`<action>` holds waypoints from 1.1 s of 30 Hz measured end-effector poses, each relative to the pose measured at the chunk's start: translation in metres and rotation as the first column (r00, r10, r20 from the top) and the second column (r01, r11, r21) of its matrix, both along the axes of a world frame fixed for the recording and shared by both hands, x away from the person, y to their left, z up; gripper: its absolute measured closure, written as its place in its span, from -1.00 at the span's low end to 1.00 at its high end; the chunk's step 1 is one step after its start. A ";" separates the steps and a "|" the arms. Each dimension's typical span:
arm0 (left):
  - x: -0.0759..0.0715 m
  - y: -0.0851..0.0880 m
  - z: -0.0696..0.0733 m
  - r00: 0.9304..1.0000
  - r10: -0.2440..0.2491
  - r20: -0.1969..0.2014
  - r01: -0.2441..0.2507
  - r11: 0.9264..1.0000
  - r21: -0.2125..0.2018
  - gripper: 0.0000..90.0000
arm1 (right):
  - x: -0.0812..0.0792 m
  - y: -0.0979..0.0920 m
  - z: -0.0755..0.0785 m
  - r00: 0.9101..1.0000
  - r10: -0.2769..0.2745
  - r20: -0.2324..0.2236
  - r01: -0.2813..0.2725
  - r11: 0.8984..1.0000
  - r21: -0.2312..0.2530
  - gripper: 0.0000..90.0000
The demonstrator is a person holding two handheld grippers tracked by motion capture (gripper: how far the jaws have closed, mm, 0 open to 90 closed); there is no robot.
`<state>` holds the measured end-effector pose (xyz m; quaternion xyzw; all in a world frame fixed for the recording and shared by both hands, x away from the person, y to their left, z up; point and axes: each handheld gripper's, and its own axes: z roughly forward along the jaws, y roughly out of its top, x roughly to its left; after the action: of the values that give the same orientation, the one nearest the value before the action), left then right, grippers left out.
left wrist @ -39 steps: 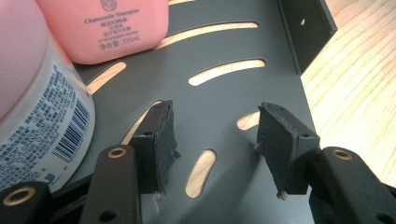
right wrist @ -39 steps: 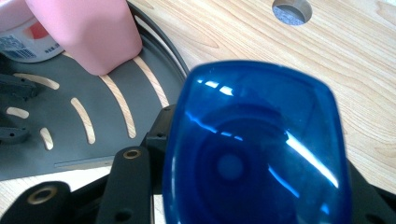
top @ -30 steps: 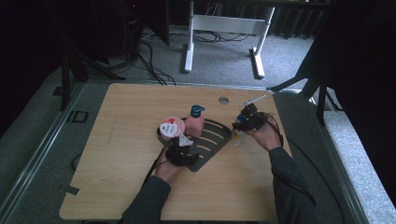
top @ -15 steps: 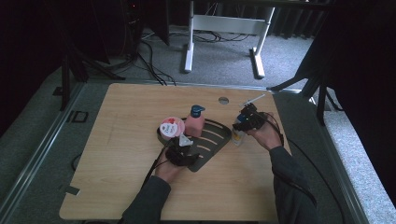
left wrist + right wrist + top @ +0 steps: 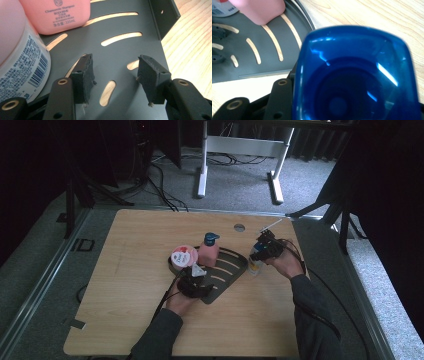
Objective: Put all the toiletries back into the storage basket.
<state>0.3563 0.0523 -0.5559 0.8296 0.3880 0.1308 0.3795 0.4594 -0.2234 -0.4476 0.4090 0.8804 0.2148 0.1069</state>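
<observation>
A dark slotted tray [image 5: 231,270] lies mid-table. A pink shampoo bottle [image 5: 209,254] with a blue pump and a round pink-lidded tub [image 5: 183,256] stand on it. My left gripper [image 5: 197,279] hovers low over the tray's near part, open. In the left gripper view its pads [image 5: 85,75] stand apart above the bare tray [image 5: 120,25], the tub [image 5: 20,62] and the shampoo bottle [image 5: 60,17] to their left. My right gripper [image 5: 260,252] is shut on a clear bottle [image 5: 254,266] with a blue cap [image 5: 357,75], just off the tray's right edge [image 5: 242,65].
The wooden table has a round cable hole [image 5: 239,227] near its far edge. A white desk frame [image 5: 202,170] and loose cables stand on the floor beyond. The table's right edge runs close to my right hand. A bit of tape [image 5: 75,324] lies front left.
</observation>
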 end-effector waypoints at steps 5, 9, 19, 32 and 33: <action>0.000 0.000 0.000 1.000 0.000 0.000 0.000 1.000 0.000 0.04 | 0.001 0.000 0.000 1.000 0.008 -0.015 -0.008 1.000 -0.012 0.18; 0.000 0.000 0.000 1.000 0.000 0.000 0.000 1.000 -0.001 0.04 | 0.001 0.001 0.000 1.000 0.012 -0.016 -0.012 1.000 -0.019 0.20; 0.000 0.000 0.000 1.000 0.003 0.000 -0.003 1.000 -0.004 0.04 | -0.001 0.000 0.000 1.000 0.023 -0.005 -0.024 0.999 -0.023 0.22; 0.000 0.000 0.000 1.000 0.003 0.002 -0.003 1.000 -0.003 0.04 | -0.008 -0.006 0.000 0.999 0.040 0.014 -0.040 0.999 -0.021 0.23; 0.000 0.000 0.000 1.000 0.003 0.002 -0.003 1.000 -0.004 0.04 | -0.009 -0.006 0.000 0.999 0.043 0.013 -0.042 0.999 -0.019 0.23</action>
<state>0.3560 0.0522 -0.5562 0.8282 0.3894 0.1314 0.3812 0.4502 -0.2299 -0.4477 0.3878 0.8902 0.2113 0.1120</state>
